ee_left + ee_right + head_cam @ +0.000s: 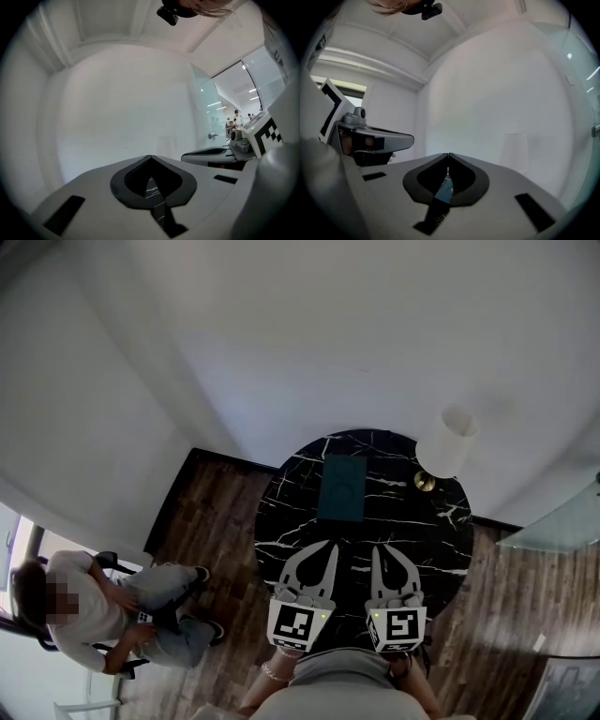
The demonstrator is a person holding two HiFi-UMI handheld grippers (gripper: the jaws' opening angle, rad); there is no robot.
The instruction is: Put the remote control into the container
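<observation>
On the near half of a round black marble table [281,521], two grippers rest side by side, both closed and empty.

The left gripper [331,547] and the right gripper [375,550] point away from the person toward the white wall. Each gripper's own view shows its jaw tips meeting with nothing between them. A dark teal rectangular container [341,487] lies flat on the table's far half, just ahead of the gripper tips and not touching them. The remote control cannot be made out in any view. A lamp with a white cylindrical shade and brass base [448,442] stands at the table's far right edge. To the left, well apart from the table, a seated person in a white top [94,610] sits over the dark wood plank floor [211,521].
</observation>
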